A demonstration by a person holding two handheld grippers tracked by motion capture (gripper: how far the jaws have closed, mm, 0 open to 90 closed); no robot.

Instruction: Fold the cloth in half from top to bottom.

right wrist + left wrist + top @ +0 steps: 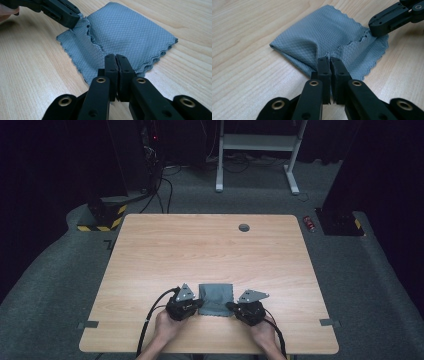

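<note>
**Both grippers pinching the near edge of a folded cloth**

A folded grey cloth (pixel 216 299) is lying flat on the wooden table (pixel 200 250), close to its near edge and roughly centred between the two hands. The left gripper (pixel 329 60) is meeting the cloth's near left corner with its jaws pressed together, pinching the top layer's scalloped hem. The right gripper (pixel 115 57) is doing the same at the near right corner, jaws pressed together on the hem. Between the two pinch points the top layer is puckering slightly, while the far, folded edge is resting on the tabletop.
</note>
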